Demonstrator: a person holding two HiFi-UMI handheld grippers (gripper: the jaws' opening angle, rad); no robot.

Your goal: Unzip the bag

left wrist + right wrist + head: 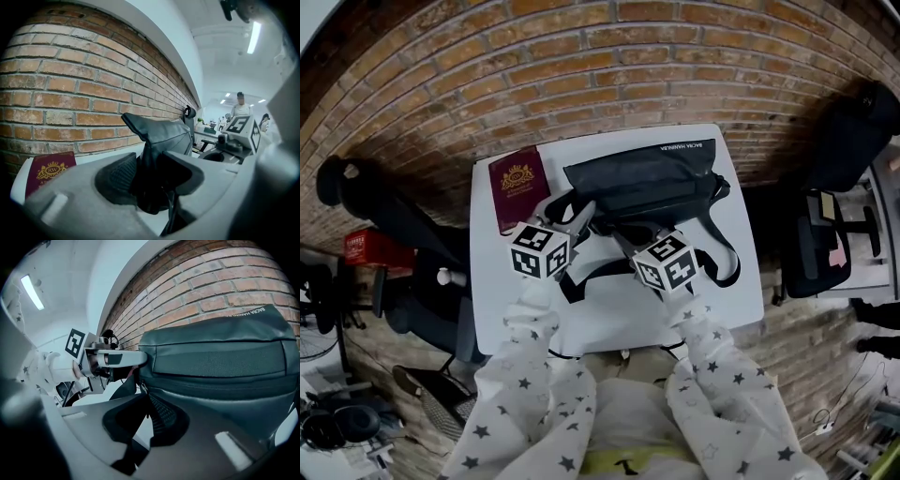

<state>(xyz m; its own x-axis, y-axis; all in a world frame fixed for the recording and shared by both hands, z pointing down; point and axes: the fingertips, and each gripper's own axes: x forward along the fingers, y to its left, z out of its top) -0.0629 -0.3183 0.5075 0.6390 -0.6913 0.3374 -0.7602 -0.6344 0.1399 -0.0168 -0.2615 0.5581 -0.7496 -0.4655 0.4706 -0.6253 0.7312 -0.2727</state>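
Note:
A black bag (642, 178) lies on the white table (609, 319), its back towards the brick wall. My left gripper (581, 220) is shut on the bag's left corner; in the left gripper view the dark fabric (164, 133) rises pinched between the jaws (147, 173). My right gripper (623, 242) sits just right of it at the bag's front left end. In the right gripper view its jaws (145, 404) are nearly together with a thin zipper pull (143, 389) between the pads, under the bag (220, 357). The zipper looks closed.
A maroon passport (517, 186) lies left of the bag near the table's back-left corner. The bag's black strap (722, 253) loops over the table's right side. An office chair (825, 244) stands to the right, a red box (370, 248) and dark gear to the left.

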